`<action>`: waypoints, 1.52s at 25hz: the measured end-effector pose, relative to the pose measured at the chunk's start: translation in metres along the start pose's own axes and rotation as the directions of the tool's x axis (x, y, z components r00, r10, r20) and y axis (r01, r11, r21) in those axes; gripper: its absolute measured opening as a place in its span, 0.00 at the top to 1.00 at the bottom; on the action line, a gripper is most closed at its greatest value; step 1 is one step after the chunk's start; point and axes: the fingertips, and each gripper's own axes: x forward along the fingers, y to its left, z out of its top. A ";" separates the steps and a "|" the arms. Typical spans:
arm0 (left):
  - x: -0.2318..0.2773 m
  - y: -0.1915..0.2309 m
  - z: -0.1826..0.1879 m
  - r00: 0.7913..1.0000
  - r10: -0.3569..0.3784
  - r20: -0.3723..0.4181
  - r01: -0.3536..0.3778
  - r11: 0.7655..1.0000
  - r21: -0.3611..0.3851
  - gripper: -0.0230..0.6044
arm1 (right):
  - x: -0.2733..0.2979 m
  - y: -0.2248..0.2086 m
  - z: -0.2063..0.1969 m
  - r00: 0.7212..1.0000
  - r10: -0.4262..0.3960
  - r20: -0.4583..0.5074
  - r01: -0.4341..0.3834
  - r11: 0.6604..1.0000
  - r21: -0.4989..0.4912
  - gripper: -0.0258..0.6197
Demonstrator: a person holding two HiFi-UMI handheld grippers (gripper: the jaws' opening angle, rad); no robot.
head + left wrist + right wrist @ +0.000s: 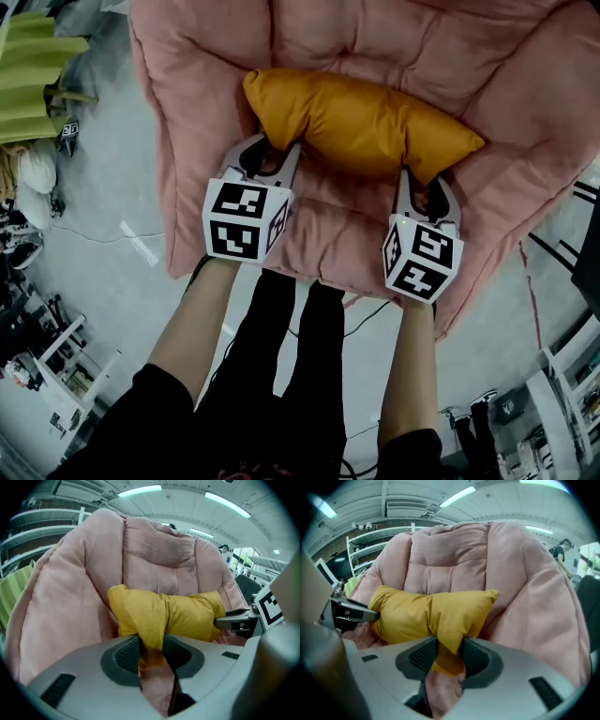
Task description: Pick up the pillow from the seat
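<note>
A mustard-yellow pillow [361, 124] lies across the seat of a big pink cushioned chair [525, 84]. My left gripper [272, 157] is shut on the pillow's left end, where the fabric bunches between the dark pads [127, 654]. My right gripper [420, 186] is shut on the right end. In the left gripper view the pillow [187, 616] stretches right to the other gripper's jaw tip [234, 619]. In the right gripper view the pillow [422, 613] is pinched at its near edge between the pads [423, 657], and the left gripper's tip [354, 612] shows at the left.
The pink chair's padded back [154, 555] rises behind the pillow. A green slatted thing [33, 80] stands at the left on the grey floor [112, 281]. Shelves and clutter [42, 361] line the lower left, more racks [572, 384] the lower right. My dark trousers [272, 375] are below.
</note>
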 end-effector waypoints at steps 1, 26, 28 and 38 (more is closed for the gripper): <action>-0.002 0.000 0.001 1.000 -0.001 0.005 0.001 1.000 0.001 0.74 | -0.002 0.000 0.001 1.000 -0.002 0.005 0.002 1.000 0.000 0.68; -0.077 -0.012 0.043 0.993 0.010 0.121 -0.013 1.000 0.025 0.74 | -0.076 0.008 0.043 0.990 -0.030 0.138 0.029 1.000 0.005 0.68; -0.086 -0.012 0.048 0.991 0.012 0.131 -0.016 1.000 0.026 0.74 | -0.084 0.010 0.049 0.988 -0.029 0.149 0.029 1.000 0.005 0.68; -0.133 -0.014 0.087 0.979 0.024 0.202 -0.032 0.999 0.032 0.74 | -0.127 0.016 0.092 0.975 -0.033 0.218 0.037 0.999 -0.014 0.68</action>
